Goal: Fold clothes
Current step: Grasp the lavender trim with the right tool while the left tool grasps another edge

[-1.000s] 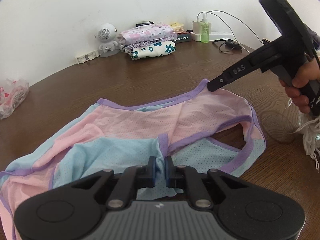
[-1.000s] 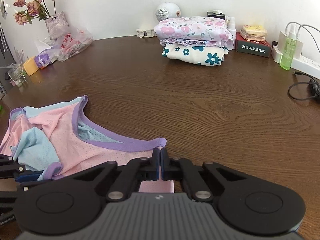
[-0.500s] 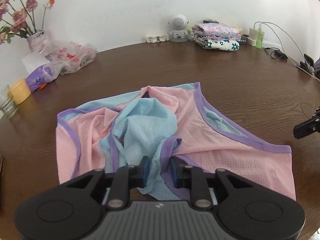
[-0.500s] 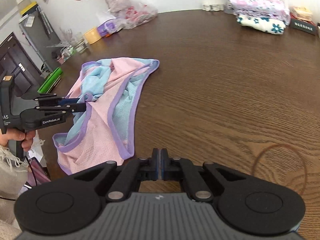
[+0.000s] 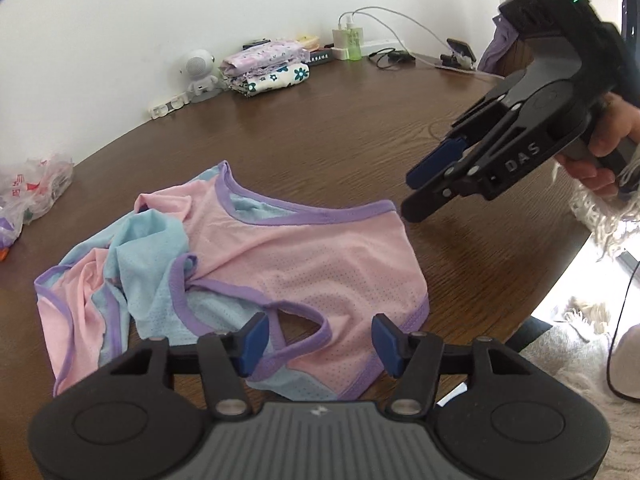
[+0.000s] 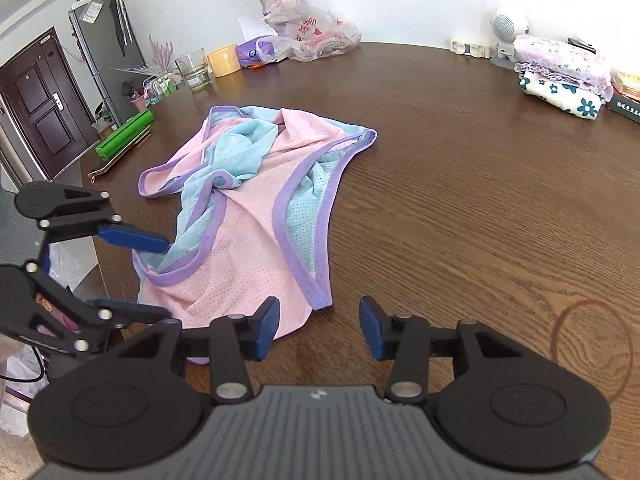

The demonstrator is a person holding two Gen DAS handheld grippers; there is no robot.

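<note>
A pink and light-blue mesh top with purple trim (image 5: pixel 304 252) (image 6: pixel 256 240) lies crumpled on the brown wooden table (image 5: pixel 320 128) (image 6: pixel 440 160). My left gripper (image 5: pixel 320 340) (image 6: pixel 166 280) hovers over its near hem. Its jaws are closing, a purple strap loop lies below between them, and the pads do not press the cloth. My right gripper (image 6: pixel 320 330) (image 5: pixel 410 194) sits just off the top's other corner. Its jaws are opening with only bare table between them. A hand holds it at the right of the left wrist view.
Folded floral clothes (image 5: pixel 268 68) (image 6: pixel 560 76) are stacked at the far edge beside a white robot-shaped speaker (image 5: pixel 199 74). Plastic bags (image 6: pixel 316 36), a yellow cup (image 6: pixel 224 60) and a glass (image 6: pixel 194 68) stand at the back. The table edge (image 5: pixel 560 280) runs close by.
Both grippers, shut on the top's edges a second ago, have let go and opened. The top now lies bunched on the table, and both hands have swung to new positions.
</note>
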